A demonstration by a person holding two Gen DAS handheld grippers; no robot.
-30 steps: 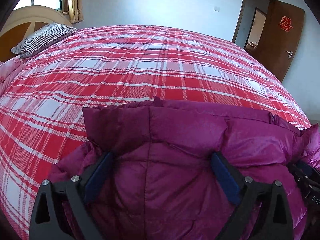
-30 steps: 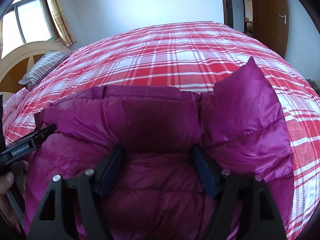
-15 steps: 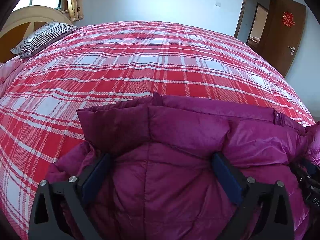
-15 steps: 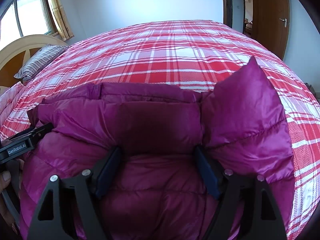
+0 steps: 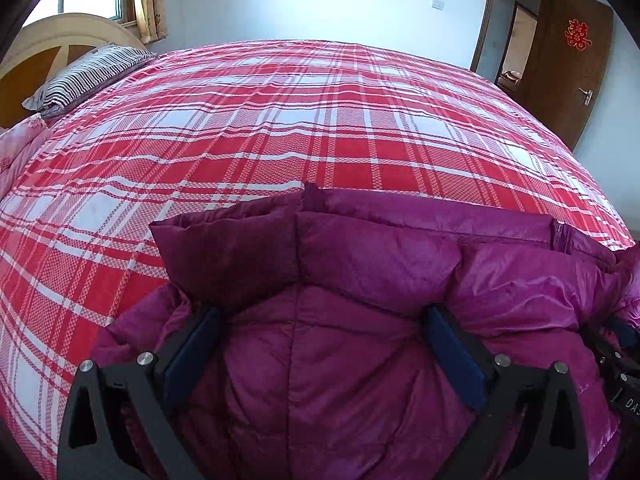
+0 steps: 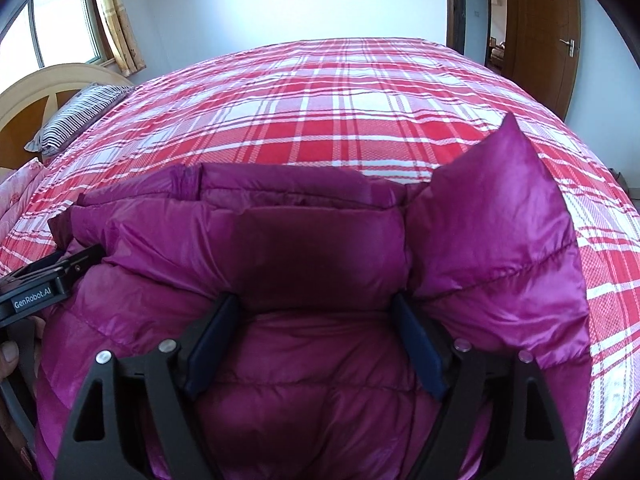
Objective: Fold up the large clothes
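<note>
A puffy magenta down jacket lies bunched at the near edge of the red plaid bed. My left gripper stands wide open, its fingers sunk into the padding, which swells up between them. My right gripper has a thick fold of the jacket between its pads, and the jaws are opening while the fabric still fills the gap. A pointed flap of the jacket sticks up to the right. Each view also catches the other gripper at its edge, right gripper and left gripper.
A striped pillow lies by the curved wooden headboard at far left, with a pink quilt beside it. A brown door stands open at the right. A person's hand shows at the left edge.
The right gripper's jaws have spread slightly wider around the jacket fold. The left gripper and the jacket have stayed as they were.
</note>
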